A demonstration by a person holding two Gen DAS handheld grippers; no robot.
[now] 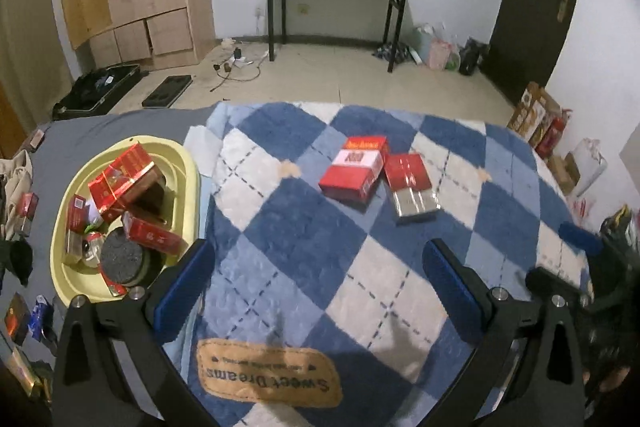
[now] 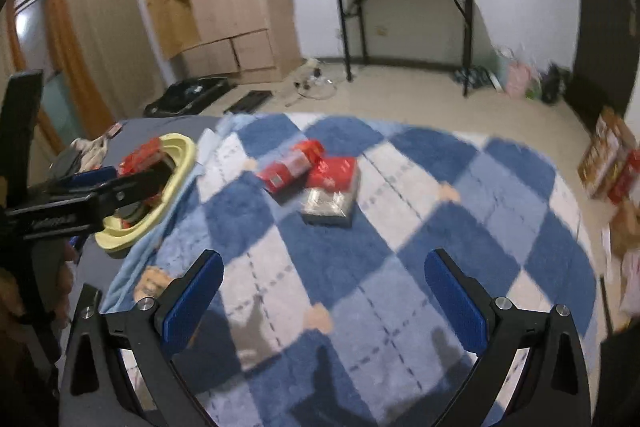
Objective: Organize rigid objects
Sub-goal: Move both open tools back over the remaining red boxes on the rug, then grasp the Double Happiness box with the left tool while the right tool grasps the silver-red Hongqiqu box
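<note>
Left wrist view: left gripper (image 1: 320, 275) fingers stand wide apart, empty, above the checked blanket (image 1: 280, 227). Two red boxes (image 1: 376, 179) lie touching, far centre, awaiting collection. The yellow tray (image 1: 188, 163) at left already holds several boxes (apparently the sorting target). Right gripper (image 2: 324, 287) fingers also apart, empty. Nothing blocks the approach.

- Bare checkered blanket (image 1: 304, 267) lies under my left claw (image 1: 320, 287), nothing between its wide-apart fingers.
- Ahead, two red boxes (image 1: 354, 167) (image 1: 412, 185) touch each other mid-blanket.
- Left, the yellow tray (image 1: 188, 163) is crammed with boxes.
- My right claw (image 2: 324, 291) also has bare blanket below.
</note>
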